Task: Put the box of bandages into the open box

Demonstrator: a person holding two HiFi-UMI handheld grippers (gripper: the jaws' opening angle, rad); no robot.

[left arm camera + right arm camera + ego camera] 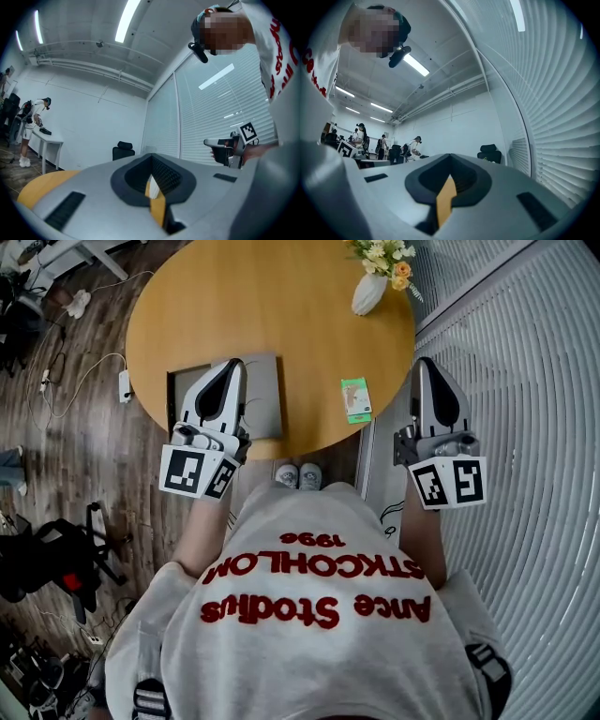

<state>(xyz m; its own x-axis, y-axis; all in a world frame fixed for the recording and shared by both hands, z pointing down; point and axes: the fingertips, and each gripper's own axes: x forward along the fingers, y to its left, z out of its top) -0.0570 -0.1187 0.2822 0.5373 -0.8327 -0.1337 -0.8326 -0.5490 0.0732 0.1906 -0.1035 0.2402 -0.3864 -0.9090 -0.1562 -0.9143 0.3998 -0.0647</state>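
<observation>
Currently left gripper (234,365), right gripper (424,363) closed, empty; flat green carton (356,399) near grey square box (266,401).

My grey sweatshirt (309,652) bears red lettering; my left gripper (232,365) and right gripper (424,362) are pale grey, with black-and-white marker cubes (195,472).

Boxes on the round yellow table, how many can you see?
2. The grey open box is partly hidden by the left gripper. The small green box of bandages lies to its right, near the table's front edge. I see no others.
</observation>
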